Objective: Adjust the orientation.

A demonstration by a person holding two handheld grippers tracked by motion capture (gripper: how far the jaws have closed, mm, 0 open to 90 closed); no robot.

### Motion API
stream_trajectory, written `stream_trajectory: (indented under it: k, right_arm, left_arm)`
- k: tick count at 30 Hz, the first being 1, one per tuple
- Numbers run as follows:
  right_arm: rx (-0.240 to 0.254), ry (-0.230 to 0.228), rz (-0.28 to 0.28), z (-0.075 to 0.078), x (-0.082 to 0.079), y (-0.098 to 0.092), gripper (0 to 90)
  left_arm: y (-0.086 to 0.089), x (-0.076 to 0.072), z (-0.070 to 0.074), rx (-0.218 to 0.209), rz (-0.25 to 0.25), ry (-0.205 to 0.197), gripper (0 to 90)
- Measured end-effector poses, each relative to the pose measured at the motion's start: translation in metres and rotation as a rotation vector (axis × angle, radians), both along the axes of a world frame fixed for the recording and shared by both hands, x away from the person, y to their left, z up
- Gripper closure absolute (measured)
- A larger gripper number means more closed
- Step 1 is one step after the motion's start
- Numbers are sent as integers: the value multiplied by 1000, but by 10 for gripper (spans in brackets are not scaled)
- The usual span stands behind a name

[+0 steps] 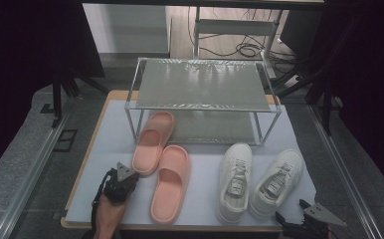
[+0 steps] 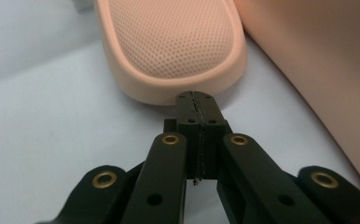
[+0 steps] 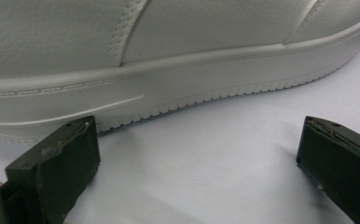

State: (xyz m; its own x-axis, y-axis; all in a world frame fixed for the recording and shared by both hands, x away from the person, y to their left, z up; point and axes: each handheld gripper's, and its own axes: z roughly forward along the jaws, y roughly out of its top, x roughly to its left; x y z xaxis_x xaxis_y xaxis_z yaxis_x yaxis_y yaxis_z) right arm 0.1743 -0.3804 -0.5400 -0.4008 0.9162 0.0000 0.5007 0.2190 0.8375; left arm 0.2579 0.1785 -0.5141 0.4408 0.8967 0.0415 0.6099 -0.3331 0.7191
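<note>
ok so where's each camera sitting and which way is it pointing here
high view: above the person's side, facing forward and down on the table, rack and shoes; a forearm and both tongs show.
left gripper view: rides on the left tongs, shut, aimed at the pink slide.
right gripper view: rides on the right tongs, open, low beside a white sneaker.
Shared: the slide's heel also shows in the high view.

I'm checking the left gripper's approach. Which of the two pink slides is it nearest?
The pink foam slide whose toe reaches under the metal rack; the left gripper sits at its heel. The other pink slide lies beside it, nearer the table's front.
</note>
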Motion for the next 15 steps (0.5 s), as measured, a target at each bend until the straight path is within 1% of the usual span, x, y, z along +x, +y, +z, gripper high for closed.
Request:
stream_trajectory:
  k: [5,7,11,15]
  right_arm:
    - [1,1,0,0,0,0,0]
    - [0,0,0,0,0,0,0]
    - [1,-1,1,0,0,0,0]
    - [1,-1,1,0,0,0,0]
  left_arm:
    - [-7,13,2,-6,-5,-14,898]
    - [-8,15,3,-2,-9,-16,898]
    - [-14,25,7,2,-15,-25,898]
    - [-16,28,7,-2,-17,-28,898]
